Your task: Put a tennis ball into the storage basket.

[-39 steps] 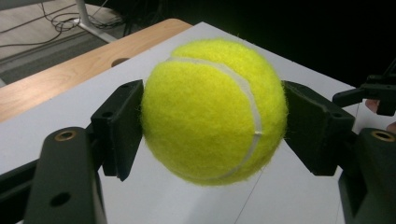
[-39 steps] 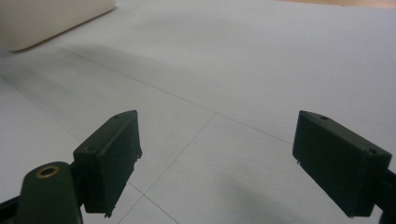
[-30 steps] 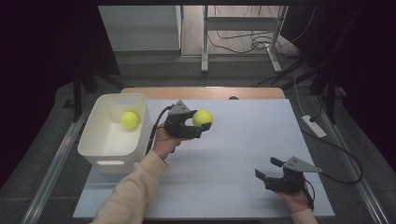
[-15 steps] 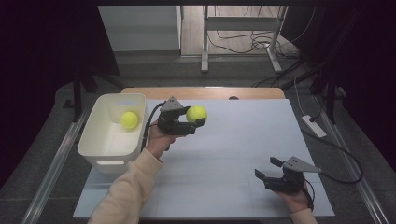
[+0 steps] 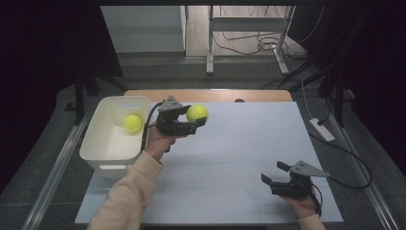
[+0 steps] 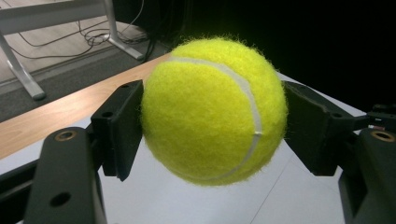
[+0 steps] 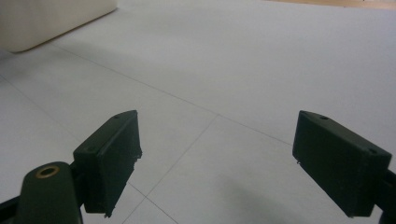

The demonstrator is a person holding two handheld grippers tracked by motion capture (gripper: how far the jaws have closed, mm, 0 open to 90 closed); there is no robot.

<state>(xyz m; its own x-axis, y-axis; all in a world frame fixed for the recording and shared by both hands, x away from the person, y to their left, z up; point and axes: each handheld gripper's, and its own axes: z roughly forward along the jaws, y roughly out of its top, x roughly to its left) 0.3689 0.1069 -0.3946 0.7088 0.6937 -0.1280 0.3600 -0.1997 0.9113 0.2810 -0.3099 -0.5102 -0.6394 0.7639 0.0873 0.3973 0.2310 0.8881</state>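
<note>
Since the earlier frame, the left hand-held gripper (image 5: 195,120) is drifting toward the upper left of the high view, nearing the white bin (image 5: 103,148), still clamping the tennis ball (image 5: 197,113) above the counter (image 5: 239,158). A second ball (image 5: 132,123) is lying in the bin. At lower right, the right hand-held gripper (image 5: 274,175) is resting with its jaws apart.

Left gripper view: both pads are pressing the tennis ball (image 6: 214,111) at centre frame.

Right gripper view: the jaws are standing wide, holding nothing, over the counter (image 7: 224,70).
</note>
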